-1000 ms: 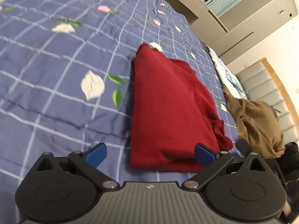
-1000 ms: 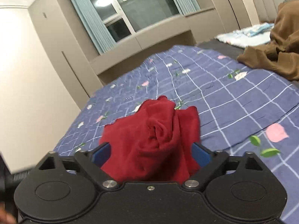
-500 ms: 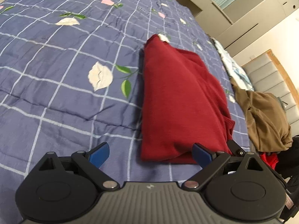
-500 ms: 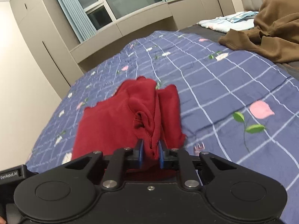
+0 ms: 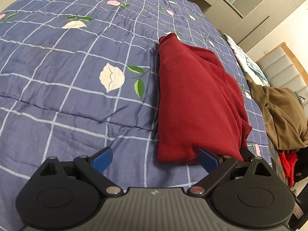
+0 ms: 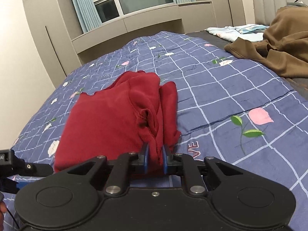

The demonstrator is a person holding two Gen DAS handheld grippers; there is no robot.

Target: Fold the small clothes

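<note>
Right tool [image 6: 155,158], wide a second ago, now pinches red garment [image 6: 115,123]

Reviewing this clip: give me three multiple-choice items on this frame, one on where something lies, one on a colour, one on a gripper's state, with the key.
1. Where does the brown garment lie relative to the red garment, seen from the right wrist?
A. Underneath it
B. Farther up the bed to the right, apart from it
C. Inside the left gripper

2. What colour is the quilt?
A. Blue with a pale grid and flowers
B. Plain white
C. Green stripes

3. How is the right gripper?
A. Wide open above the bed
B. Shut on nothing
C. Shut on the red garment's edge

Key: 1 B, bare quilt separates them; 2 A, both views show it; 3 C, red fabric sits pinched between its jaws, while the left gripper stands open.
</note>
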